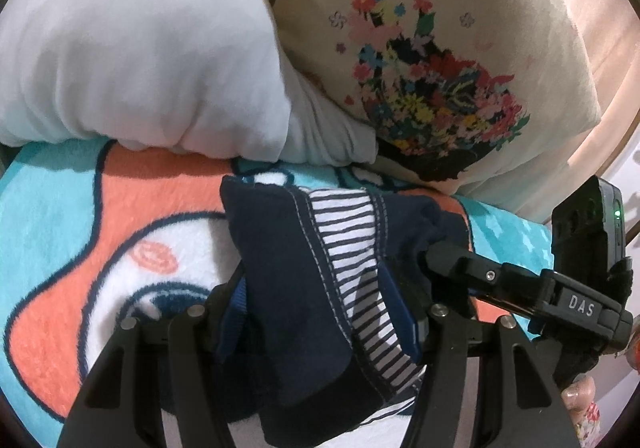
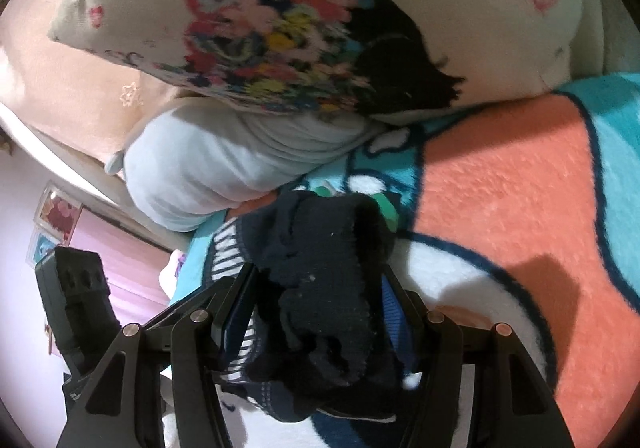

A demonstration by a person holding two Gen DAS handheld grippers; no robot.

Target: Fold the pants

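Note:
The pants are dark navy with a navy-and-white striped lining, bunched over a fleece blanket. My left gripper is shut on the pants near the striped waistband. My right gripper shows in the left wrist view, reaching in from the right and clamped on the far navy edge. In the right wrist view my right gripper is shut on a crumpled navy bunch of the pants. My left gripper shows at lower left there; its fingertips are hidden.
The blanket is turquoise, orange and white. A pale blue pillow and a cream pillow with a floral cat print lie just beyond the pants. A pink wall with pictures is at left in the right wrist view.

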